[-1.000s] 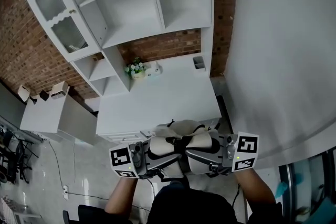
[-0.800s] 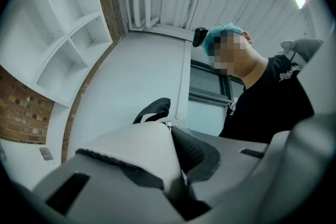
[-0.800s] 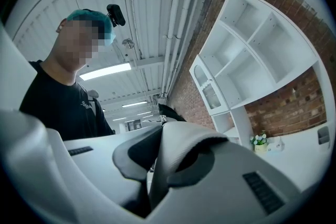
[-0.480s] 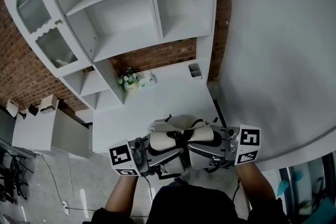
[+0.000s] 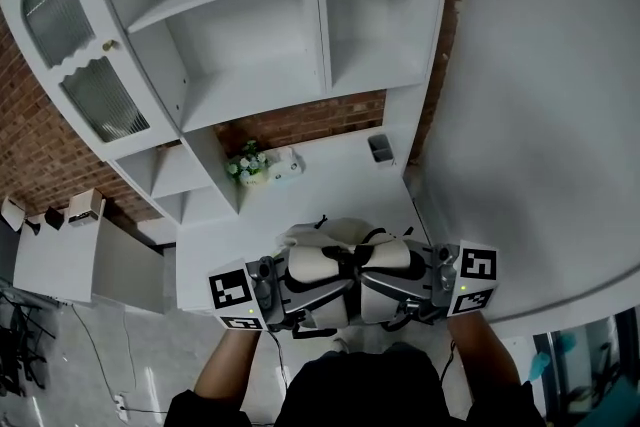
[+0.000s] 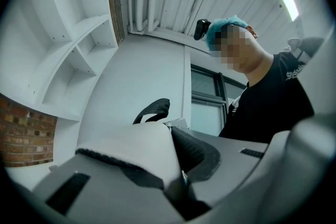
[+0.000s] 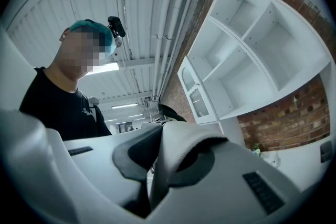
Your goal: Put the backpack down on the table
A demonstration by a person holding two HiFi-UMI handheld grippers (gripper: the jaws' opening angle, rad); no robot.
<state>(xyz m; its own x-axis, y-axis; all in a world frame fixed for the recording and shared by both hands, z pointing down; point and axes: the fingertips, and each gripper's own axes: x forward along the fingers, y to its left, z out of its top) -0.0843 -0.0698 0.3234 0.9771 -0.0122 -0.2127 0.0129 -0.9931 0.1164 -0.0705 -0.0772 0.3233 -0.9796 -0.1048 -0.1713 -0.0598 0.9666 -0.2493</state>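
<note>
A cream backpack [image 5: 338, 262] with black straps hangs between my two grippers, over the near edge of the white table [image 5: 310, 200]. On its left side my left gripper [image 5: 297, 292] is shut on a fold of cream fabric [image 6: 134, 152]; a black carry loop [image 6: 154, 109] sticks up behind it. My right gripper [image 5: 390, 287] grips the right side, its jaws closed on a cream strap [image 7: 176, 152]. Both grippers [image 6: 176, 178] [image 7: 149, 183] point slightly upward, and I cannot tell whether the backpack's bottom touches the table.
A tall white shelf unit [image 5: 250, 25] rises behind the table against a brick wall. A small potted plant [image 5: 249, 166], a white object [image 5: 291, 162] and a grey holder [image 5: 381, 149] stand at the table's back. A lower white cabinet [image 5: 90, 260] is left, a white wall [image 5: 540, 95] right.
Both grippers and the backpack have moved forward toward the table and up a little. The shelf unit looks nearer and larger. Both grips are unchanged.
</note>
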